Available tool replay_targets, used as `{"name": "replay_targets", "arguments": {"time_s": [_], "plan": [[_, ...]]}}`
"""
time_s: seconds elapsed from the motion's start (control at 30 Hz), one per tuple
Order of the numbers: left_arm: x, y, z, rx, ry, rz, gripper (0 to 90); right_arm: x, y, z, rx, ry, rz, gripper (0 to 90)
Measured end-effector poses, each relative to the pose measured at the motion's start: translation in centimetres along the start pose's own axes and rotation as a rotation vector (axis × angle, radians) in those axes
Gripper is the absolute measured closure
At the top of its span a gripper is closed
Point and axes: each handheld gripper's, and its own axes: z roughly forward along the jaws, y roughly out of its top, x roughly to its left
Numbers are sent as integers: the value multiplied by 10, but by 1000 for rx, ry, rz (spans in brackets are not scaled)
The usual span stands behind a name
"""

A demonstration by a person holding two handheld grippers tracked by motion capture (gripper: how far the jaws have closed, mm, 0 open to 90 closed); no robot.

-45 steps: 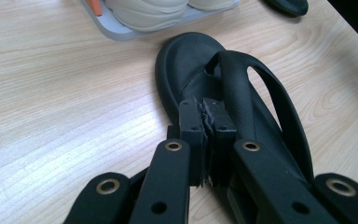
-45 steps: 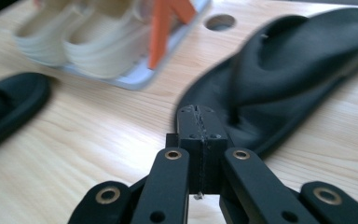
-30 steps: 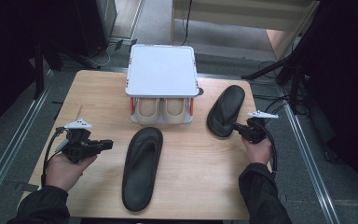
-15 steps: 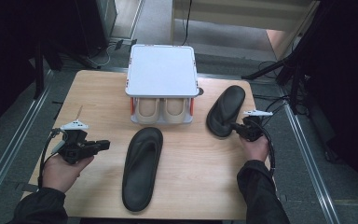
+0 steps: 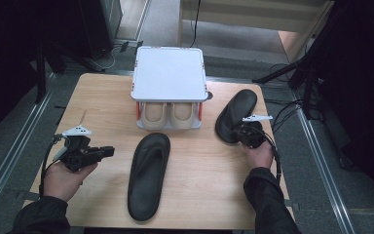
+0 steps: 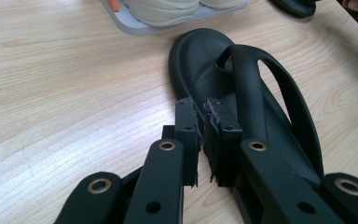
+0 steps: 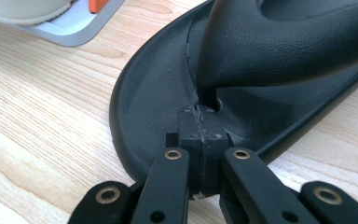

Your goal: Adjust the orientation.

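Nearest the camera, at the lower middle of the high view, one black flip-flop (image 5: 148, 175) lies flat on the wooden table (image 5: 102, 97), toe end pointing up the frame toward the rack. To its left, at the lower left of that view, the left gripper (image 5: 108, 151) hovers just beside the sandal without touching it; in the left gripper view its jaws stand nearly together with only a thin slit between the worn pads (image 6: 216, 135), nothing held, aimed at the strap and inner edge of the flip-flop (image 6: 251, 98).

Farther up at the right of the high view, the right gripper (image 5: 237, 132) sits at the near end of the second flip-flop (image 5: 236, 114), which lies tilted toward the upper right. In the right gripper view its jaws are pressed fully together, empty, tips resting at or just above the sole right where the strap (image 7: 284, 42) roots into the footbed; whether they actually touch I cannot tell.

Beyond both, at the upper middle, stands a small shoe rack (image 5: 169, 73) with a pale flat top and a pair of beige shoes (image 5: 168, 114) on its lower shelf.

Judging from this, the step in hand is the approach to the right sandal, likely to put it away on the rack. Next, the right jaws would need to spread, straddle the strap or sole edge, then clamp before any lift.
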Motion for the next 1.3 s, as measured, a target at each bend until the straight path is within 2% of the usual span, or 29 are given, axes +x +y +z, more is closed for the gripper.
{"name": "replay_targets", "arguments": {"time_s": [0.1,0.7,0.8,0.9,1.13,1.3], "plan": [[0,0,0,3,-3,0,839,1,-1,2,-7,15,7,900],[2,1,0,-2,-1,-7,838,32,11,22,-19,72,-18,900],[3,1,0,-4,-1,-8,838,32,13,23,-24,73,-15,900],[4,0,0,-3,0,-7,838,33,16,19,-21,43,-25,900],[5,0,-1,-8,4,-14,841,21,27,-3,-68,31,-38,900],[3,-1,-2,-18,15,-3,850,-2,30,-24,-122,7,-2,900]]}}
